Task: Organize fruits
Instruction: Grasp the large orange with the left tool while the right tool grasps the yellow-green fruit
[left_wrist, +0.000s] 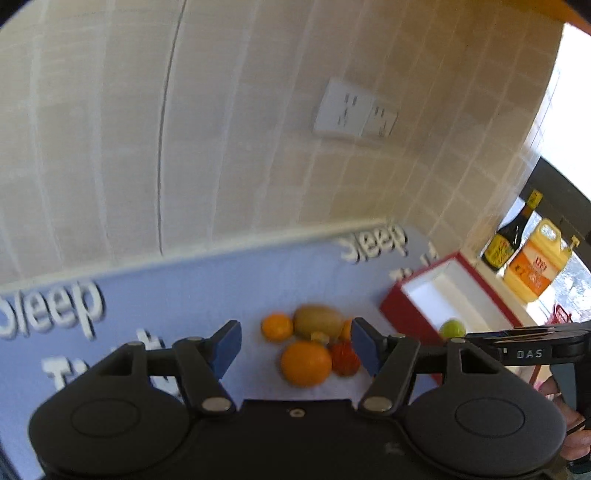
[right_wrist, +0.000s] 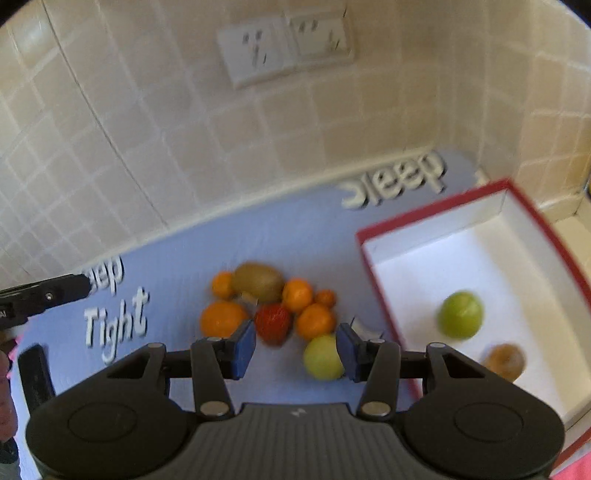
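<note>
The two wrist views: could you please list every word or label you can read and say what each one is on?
"Sleep": blue mat, in raised white letters.
"Tight": same mat, white letters.
"DAS": right tool, seen from the left wrist.
Dark bottle label: too blurred.
Yellow jug label: too blurred.

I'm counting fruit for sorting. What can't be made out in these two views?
- Left wrist view: the red box interior, mostly hidden by its near wall and the right gripper.
- Right wrist view: the brown fruit in the box, too blurred to name.
- Right wrist view: the pale green fruit, partly behind a fingertip.
</note>
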